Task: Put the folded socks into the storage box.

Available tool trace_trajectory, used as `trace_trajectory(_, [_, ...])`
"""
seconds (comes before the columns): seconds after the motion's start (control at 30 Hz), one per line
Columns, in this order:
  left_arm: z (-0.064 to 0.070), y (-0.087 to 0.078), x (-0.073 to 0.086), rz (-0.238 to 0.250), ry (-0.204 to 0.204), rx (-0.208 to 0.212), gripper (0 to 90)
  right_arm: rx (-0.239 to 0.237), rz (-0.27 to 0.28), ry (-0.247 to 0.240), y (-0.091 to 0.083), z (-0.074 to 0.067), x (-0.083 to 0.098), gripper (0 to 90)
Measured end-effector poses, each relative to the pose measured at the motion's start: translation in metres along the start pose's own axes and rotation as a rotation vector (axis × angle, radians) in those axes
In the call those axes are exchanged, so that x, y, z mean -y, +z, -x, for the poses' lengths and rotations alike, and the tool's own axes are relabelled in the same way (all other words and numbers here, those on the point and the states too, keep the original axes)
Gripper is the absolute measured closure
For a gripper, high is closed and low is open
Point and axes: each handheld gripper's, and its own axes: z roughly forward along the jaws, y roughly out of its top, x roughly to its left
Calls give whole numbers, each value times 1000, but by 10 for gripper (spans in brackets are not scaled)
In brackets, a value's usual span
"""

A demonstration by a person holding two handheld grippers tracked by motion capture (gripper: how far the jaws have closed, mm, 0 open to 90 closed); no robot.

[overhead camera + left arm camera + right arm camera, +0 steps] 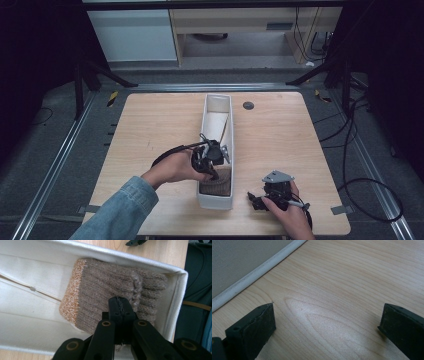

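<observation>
Left gripper view: left gripper jaws pressed together, tips down on one folded brown ribbed-knit wool item with an orange-flecked cuff band. Can't tell if any yarn is pinched between them. The knit lies at the near end of one long narrow white fabric-lined box, lining smooth, with a seam and small stud. No readable writing or labels. High view: box runs lengthwise down the middle of the light wood-grain surface, rounded corners, one small dark round disc near the far edge. Right gripper rests on the surface just right of the box, jaws wide apart, nothing between them.
</observation>
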Motion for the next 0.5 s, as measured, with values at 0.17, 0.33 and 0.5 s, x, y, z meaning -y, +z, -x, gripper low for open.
trace_trajectory(0.17, [2,10,0,-15,-2,-12,900,0,-1,2,0,0,0,4])
trace_trajectory(0.33, [1,17,0,-10,-12,-6,900,0,0,1,0,0,0,4])
trace_trajectory(0.5, [-2,14,2,8,-25,-19,899,-1,0,1,0,0,0,4])
